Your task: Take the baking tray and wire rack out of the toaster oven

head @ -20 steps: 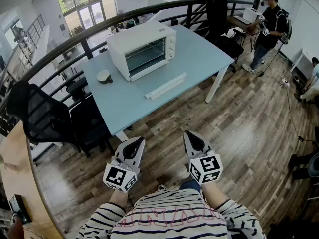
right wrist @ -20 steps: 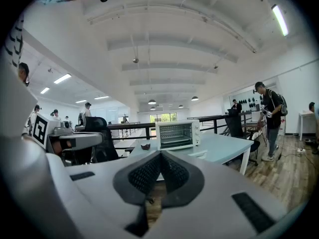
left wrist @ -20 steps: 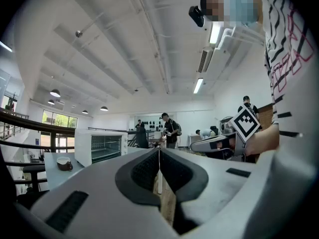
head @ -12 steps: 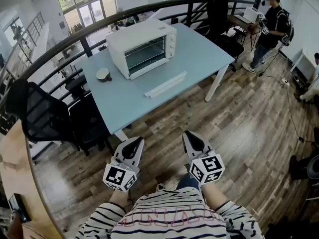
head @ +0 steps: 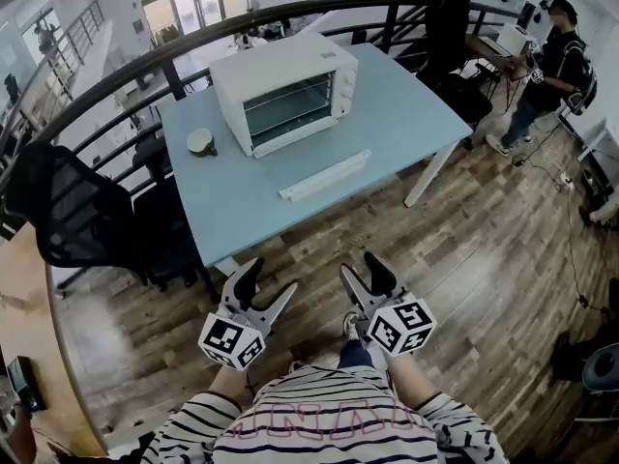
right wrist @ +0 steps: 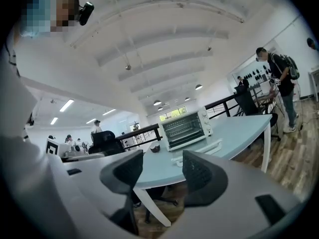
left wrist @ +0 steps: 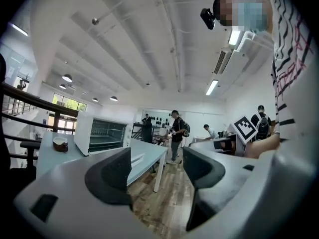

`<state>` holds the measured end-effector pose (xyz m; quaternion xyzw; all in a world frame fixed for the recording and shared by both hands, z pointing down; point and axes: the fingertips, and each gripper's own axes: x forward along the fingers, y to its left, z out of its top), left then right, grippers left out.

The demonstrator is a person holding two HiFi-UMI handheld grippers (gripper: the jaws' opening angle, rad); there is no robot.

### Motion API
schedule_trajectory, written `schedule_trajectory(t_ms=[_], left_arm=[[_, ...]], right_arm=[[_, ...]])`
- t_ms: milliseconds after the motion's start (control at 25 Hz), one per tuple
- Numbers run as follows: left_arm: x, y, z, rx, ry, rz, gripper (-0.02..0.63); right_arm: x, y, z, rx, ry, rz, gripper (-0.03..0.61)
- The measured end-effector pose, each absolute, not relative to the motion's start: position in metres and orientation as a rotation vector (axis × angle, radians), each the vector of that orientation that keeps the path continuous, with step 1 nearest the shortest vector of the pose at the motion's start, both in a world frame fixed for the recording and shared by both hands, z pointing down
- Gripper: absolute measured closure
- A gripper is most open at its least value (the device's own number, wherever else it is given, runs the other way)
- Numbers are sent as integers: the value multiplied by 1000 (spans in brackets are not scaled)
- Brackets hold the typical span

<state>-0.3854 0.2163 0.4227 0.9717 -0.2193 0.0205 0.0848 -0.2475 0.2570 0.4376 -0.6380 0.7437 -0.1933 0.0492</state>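
Hard to make out: the baking tray cannot be told apart inside the toaster oven (head: 283, 97). Only the thin horizontal bars of the wire rack (right wrist: 185, 127) show in its dark front, small and far off. Whether a door covers the front I cannot tell.
Cut off: the striped shirt (head: 329, 423) runs out at the bottom edge of the head view, and both forearms are mostly hidden behind the marker cubes.
Toaster oven: a white box with a dark front and controls down its right side. It stands at the upper centre of the head view, on the far part of a pale blue table (head: 387, 133).
On the table: a small round bowl (head: 201, 142) lies left of the oven, and a long white strip (head: 325, 175) lies in front of it.
Left gripper (head: 266, 283): lower centre-left, over the wood floor (head: 484, 259), well apart from the table. Its jaws are spread wide with nothing between them.
Right gripper (head: 364, 273): lower centre-right. Its jaws are apart with nothing between them.
Background: a standing person (head: 551, 61) at the upper right.
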Motion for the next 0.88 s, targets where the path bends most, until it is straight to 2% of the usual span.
schedule_trajectory(t_ms=[560,880], left_arm=[[-285,119,447,2551,-943,-129,307],[-273,95,469,2316,-1123,-252,307]], right_arm=[[-105,144,457,-1752,2299,-753,336],[-61,105,473,-1679,2329,-825,341]])
